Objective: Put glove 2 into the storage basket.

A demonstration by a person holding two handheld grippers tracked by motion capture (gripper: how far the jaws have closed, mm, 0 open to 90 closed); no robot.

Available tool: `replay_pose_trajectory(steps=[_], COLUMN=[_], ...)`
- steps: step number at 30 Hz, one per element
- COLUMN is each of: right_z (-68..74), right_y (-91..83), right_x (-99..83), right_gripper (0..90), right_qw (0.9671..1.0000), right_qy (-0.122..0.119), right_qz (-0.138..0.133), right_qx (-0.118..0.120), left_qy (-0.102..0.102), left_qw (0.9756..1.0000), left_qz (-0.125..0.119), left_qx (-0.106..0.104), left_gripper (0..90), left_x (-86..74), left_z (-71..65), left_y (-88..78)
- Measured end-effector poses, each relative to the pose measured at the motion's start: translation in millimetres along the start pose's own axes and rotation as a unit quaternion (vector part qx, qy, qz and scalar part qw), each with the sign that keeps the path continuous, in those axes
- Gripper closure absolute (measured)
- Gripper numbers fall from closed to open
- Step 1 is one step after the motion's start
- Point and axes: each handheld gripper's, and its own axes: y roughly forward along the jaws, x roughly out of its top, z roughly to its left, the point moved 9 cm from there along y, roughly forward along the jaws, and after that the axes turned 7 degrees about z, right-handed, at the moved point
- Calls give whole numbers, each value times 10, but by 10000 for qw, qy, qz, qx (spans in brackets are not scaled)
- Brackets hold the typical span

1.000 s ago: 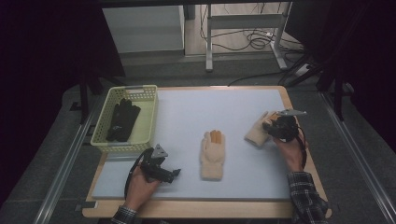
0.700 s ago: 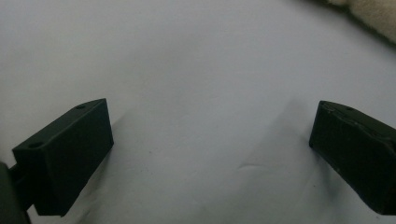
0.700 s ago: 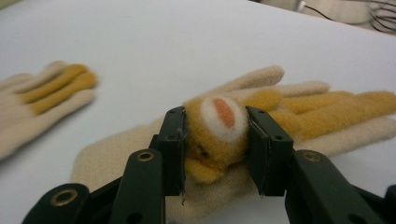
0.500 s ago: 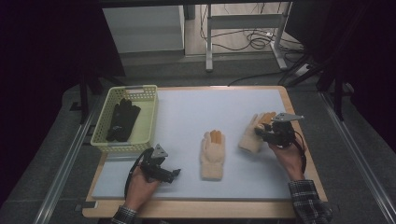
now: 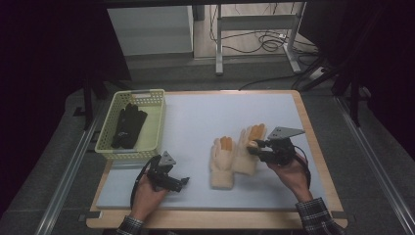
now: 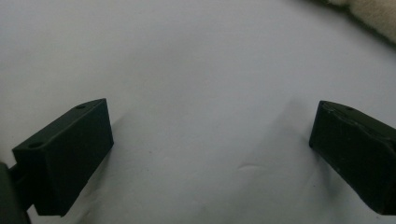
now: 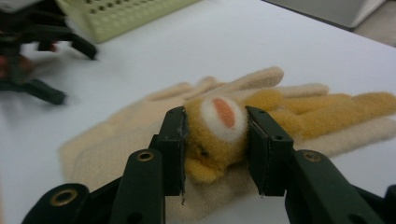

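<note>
Pairing step: second fleece glove being carried in beside the first.

Pale grey bench (image 5: 205,117) carries a yellow perforated plastic basket (image 5: 154,100) at its left, a black glove (image 5: 128,127) lying inside. Mid-bench lies a cream fleece glove with orange-tipped fingers (image 5: 221,164), flat, cuff toward the person. Just right of it, touching or overlapping, sits the matching second cream glove (image 5: 247,152); right gripper (image 7: 215,140) pinches that glove's bunched orange-and-white patch firmly between both jaws, hand low over the bench, gripper pointing left. Next move, as I judge it: lay this glove squarely onto or alongside its mate, then let go without dragging either. Left gripper (image 5: 171,182) rests near the bench's front edge, jaws spread wide, nothing between them.
</note>
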Motion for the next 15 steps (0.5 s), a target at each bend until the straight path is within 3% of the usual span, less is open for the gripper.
replay_pose_trajectory(steps=[5, 15], right_z=[261, 587], right_y=[129, 471], right_x=[67, 178], right_gripper=[600, 598], right_qw=[9991, 9951], right_qy=[-181, -528], right_qz=[15, 112], right_qx=[392, 833], left_qy=[-1, 4], left_qw=[10000, 10000], left_qz=[-11, -9], left_qx=[7, 6], left_gripper=[0, 0], left_x=[2, 2], left_z=[1, 3], left_y=[0, 0])
